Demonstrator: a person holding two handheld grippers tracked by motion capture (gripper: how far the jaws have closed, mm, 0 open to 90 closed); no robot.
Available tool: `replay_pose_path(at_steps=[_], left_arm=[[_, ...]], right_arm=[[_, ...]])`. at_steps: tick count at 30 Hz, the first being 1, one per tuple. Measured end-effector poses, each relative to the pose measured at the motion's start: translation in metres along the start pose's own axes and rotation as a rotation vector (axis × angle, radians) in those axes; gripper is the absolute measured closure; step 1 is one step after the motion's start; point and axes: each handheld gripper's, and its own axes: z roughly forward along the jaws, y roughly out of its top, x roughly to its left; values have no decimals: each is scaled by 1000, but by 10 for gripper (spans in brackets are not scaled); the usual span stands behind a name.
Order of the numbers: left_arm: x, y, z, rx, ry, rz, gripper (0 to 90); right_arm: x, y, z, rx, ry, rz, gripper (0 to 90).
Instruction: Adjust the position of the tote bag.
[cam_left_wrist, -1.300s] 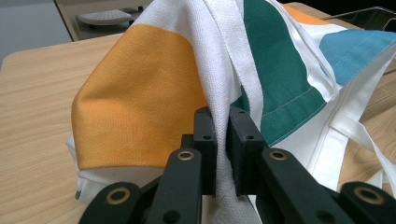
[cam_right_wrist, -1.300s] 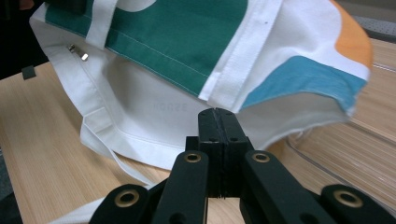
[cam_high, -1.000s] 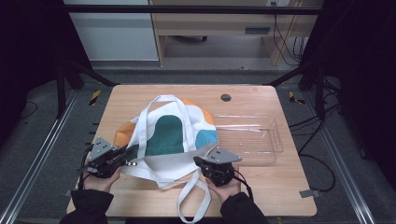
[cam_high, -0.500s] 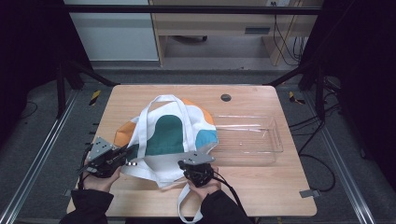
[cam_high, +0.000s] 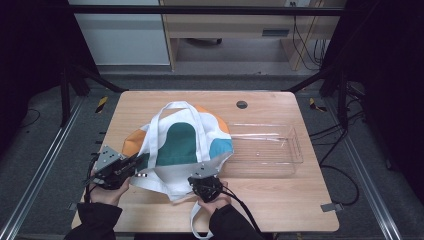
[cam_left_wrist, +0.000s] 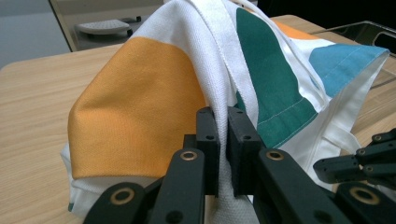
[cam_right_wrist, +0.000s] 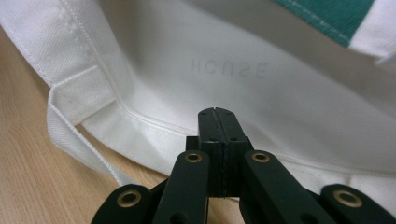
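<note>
Nearest me, a loose white strap (cam_high: 196, 220) of the tote bag (cam_high: 182, 145) is trailing off the near edge of the surface (cam_high: 280, 205) between my forearms.

Right gripper (cam_high: 206, 186): I am holding it low at the bag's near hem, jaws fully closed on each other with nothing between them. In the right gripper view the closed tips (cam_right_wrist: 218, 122) are lying just over the white lining, close to a stitched seam and below faint mirrored lettering.

Left gripper (cam_high: 131, 166): I am holding it at the bag's left side, jaws pinching a fold of white cloth. In the left gripper view the two jaws are standing nearly together with the fabric (cam_left_wrist: 223, 88) running down between them; the orange panel (cam_left_wrist: 135, 102) is bulging to one side, the green panel (cam_left_wrist: 271, 84) to the other.

The tote bag is lying crumpled in the middle of the surface, its handle loop resting on top. Its right edge is overlapping the clear plastic tray (cam_high: 280, 150) sitting just beside it.

Farther off, a small dark round grommet (cam_high: 242, 104) is sitting in the surface near the far edge.
</note>
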Motion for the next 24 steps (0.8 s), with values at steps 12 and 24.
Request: replay_pose_path(at_steps=[12,24], left_arm=[[0,16,-2,-49,-19,-22,845],[2,23,-1,-84,-24,-49,846]], right_arm=[[0,-5,7,59,0,-14,900],[1,-7,8,52,4,-9,900]])
